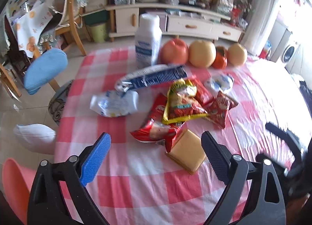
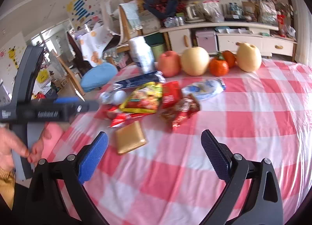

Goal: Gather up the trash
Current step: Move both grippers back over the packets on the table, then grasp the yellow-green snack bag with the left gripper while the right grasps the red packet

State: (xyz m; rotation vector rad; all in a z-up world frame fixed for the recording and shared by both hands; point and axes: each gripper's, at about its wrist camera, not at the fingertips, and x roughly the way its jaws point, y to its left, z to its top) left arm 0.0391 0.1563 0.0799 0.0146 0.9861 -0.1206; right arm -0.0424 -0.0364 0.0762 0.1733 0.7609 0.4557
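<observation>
A heap of wrappers lies mid-table: a yellow snack bag (image 1: 181,100) (image 2: 143,98), red wrappers (image 1: 156,130) (image 2: 181,113), a dark blue packet (image 1: 152,77) (image 2: 136,81), a white-blue pouch (image 1: 115,104) (image 2: 204,87) and a flat gold packet (image 1: 187,151) (image 2: 129,140). My left gripper (image 1: 156,149) stands open just short of the red wrapper and gold packet, holding nothing. My right gripper (image 2: 155,147) is open too, with the gold packet just beyond its blue finger. The left gripper's body (image 2: 48,110) shows at the left of the right wrist view, held by a hand (image 2: 11,145).
A white bottle (image 1: 148,41), an apple (image 1: 174,51), two pears (image 1: 201,53) and small orange fruits (image 2: 219,66) line the far edge of the red-checked tablecloth (image 1: 136,186). A blue chair (image 1: 44,69), a pink bin (image 1: 13,184) and a white bag (image 1: 35,137) stand left of the table.
</observation>
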